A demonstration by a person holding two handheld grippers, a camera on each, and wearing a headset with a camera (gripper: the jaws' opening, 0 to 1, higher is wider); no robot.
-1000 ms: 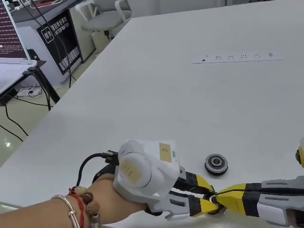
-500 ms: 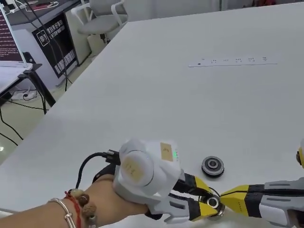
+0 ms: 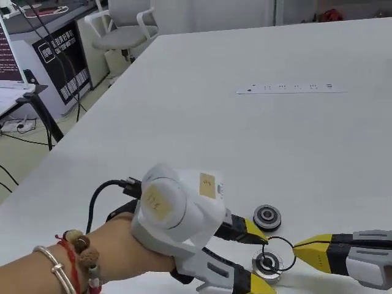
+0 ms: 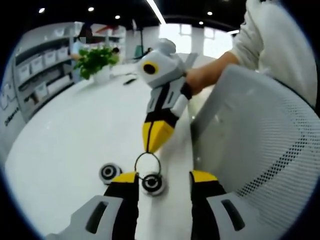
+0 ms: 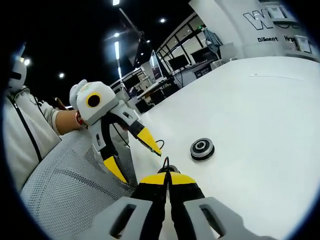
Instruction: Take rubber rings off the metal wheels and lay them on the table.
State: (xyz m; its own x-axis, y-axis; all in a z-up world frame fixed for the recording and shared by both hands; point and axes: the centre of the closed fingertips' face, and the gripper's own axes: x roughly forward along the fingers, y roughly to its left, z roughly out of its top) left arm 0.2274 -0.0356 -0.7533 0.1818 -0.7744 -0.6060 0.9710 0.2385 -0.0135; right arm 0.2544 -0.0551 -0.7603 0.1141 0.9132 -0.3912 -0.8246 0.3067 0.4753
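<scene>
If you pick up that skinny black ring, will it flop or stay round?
Probably floppy: the rubber ring is a very thin loop, pinched at one spot by the right gripper. It is likely very light too, being so thin beside the chunky metal wheel. Laid flat, it probably won't roll away.

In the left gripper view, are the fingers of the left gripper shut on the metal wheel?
No, the fingers of the left gripper stand wide apart, and the metal wheel lies between them.

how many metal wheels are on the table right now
2. The near wheel sits between the open left tongs; the far wheel lies free on the table just beyond it. Nothing seems hidden.
</scene>
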